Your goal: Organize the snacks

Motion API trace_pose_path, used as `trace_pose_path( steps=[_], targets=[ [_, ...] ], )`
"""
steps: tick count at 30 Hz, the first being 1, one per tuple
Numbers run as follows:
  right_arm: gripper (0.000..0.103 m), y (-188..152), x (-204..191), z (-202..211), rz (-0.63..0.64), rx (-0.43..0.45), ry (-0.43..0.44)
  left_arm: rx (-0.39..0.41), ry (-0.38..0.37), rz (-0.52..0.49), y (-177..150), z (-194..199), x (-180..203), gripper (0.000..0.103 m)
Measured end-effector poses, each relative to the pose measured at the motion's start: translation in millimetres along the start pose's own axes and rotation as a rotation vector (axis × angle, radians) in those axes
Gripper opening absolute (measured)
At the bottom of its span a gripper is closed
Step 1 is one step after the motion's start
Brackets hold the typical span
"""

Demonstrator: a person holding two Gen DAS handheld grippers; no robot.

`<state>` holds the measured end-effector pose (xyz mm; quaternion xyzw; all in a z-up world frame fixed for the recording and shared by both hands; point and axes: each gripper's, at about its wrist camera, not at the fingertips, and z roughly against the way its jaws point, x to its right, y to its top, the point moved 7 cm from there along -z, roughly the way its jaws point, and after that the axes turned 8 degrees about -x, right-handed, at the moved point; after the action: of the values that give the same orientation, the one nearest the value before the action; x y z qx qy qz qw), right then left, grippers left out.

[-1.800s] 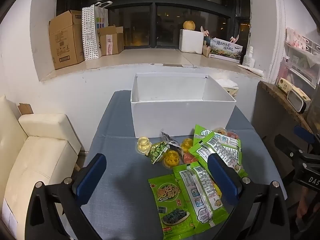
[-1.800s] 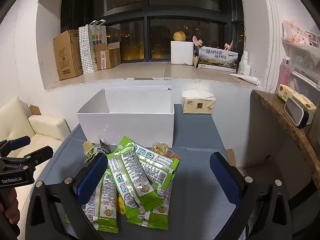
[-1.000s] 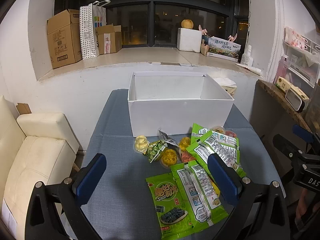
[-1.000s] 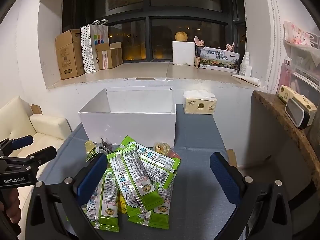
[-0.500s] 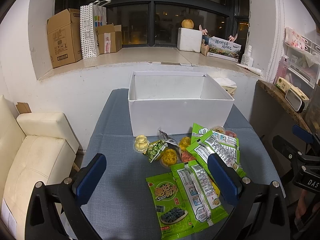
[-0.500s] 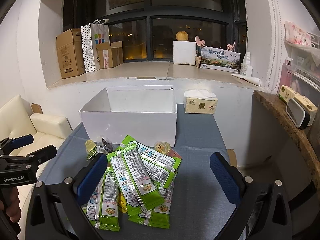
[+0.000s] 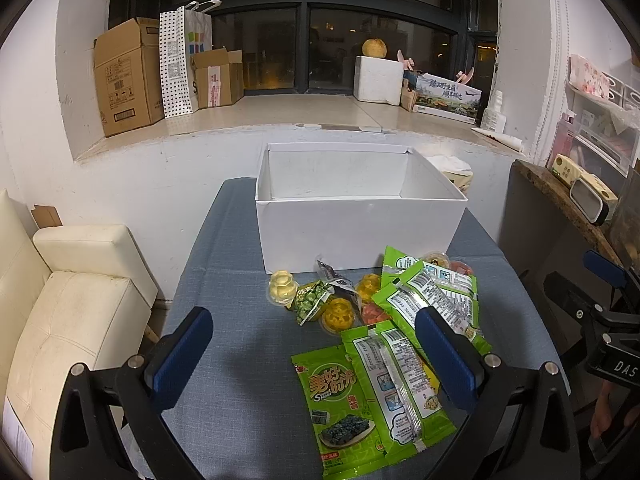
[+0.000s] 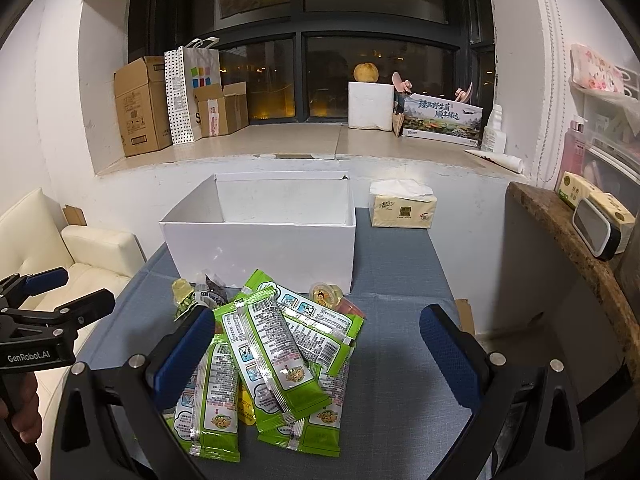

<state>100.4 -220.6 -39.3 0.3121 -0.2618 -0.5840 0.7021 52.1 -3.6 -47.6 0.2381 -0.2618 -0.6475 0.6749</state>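
We find both hand-held grippers — left [image 7: 316,344] and right [image 8: 316,344] — spread and empty above the green snack packets [image 8: 264,344] heaped on the tabletop [image 8: 400,360] before the white box [image 8: 264,248] — light, slippery film, best pinched at a sealed edge.

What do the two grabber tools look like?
Both are black plastic tools with silver screws. The left gripper and the right gripper each have two arms ending in long blue ribbed pads. Seen from the side, the left one reads "GenRobot.AI" in white letters, and the right one shows white letters "DAS", the rest cut off. No cables or sleeves are visible.
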Motion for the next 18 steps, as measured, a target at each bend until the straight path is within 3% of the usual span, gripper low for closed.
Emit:
trace_pose_path(
  steps=[18],
  targets=[
    [0.103, -2.1, -2.4, 0.6, 0.010, -0.007, 0.001, -0.001, -0.003, -0.001, -0.3, 0.3, 2.1, 0.103]
  ],
)
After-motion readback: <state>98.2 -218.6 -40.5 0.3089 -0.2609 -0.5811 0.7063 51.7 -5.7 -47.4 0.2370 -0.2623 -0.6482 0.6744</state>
